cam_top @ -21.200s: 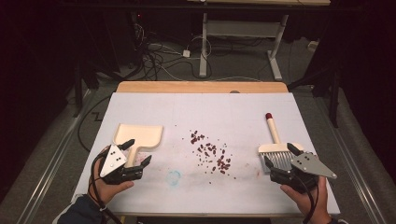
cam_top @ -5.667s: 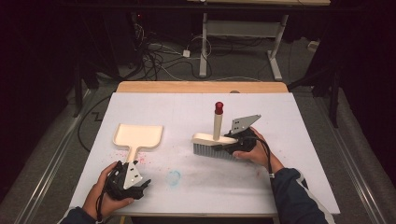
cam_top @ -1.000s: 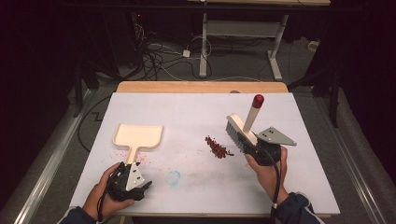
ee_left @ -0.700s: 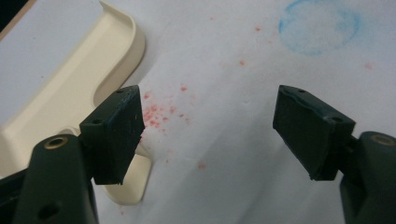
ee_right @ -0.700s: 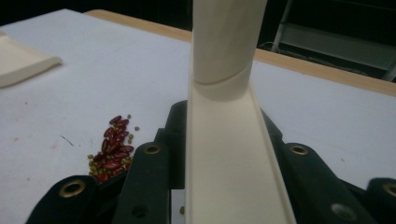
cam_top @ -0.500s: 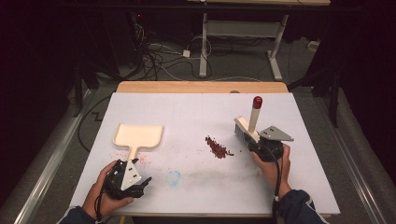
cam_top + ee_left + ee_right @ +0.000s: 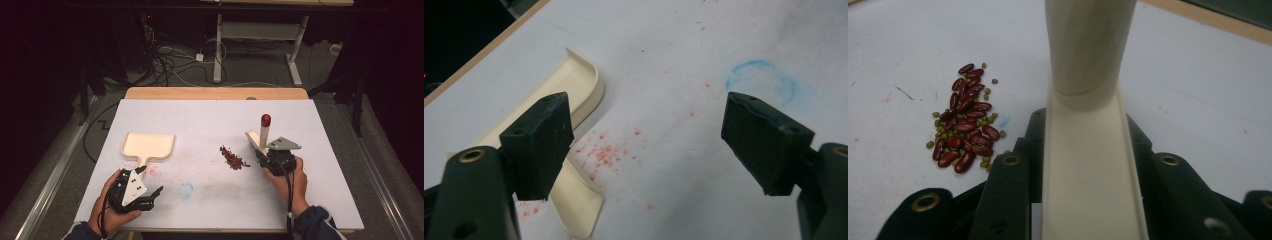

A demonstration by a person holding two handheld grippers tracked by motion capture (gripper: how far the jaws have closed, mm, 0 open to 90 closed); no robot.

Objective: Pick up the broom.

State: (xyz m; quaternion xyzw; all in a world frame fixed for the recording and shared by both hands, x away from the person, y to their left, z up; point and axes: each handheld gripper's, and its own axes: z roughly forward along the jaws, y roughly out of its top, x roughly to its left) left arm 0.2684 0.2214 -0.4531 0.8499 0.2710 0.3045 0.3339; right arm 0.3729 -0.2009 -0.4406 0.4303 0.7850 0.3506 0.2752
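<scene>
Gripping brush (image 7: 261,136) — right gripper (image 7: 272,156) jaws clamped; left gripper (image 7: 134,189) jaws just opening, wide, empty

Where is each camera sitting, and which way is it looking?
High view: sits above the person's side, looking forward and down on the table; both forearms show, with the left gripper and right gripper.
Left gripper view: rides the left gripper, looking between its open jaws at the dustpan and table.
Right gripper view: rides the right gripper, looking up the clamped brush, with the beans to one side.
Shared: the high view also shows the dustpan, the brush and the beans.
</scene>
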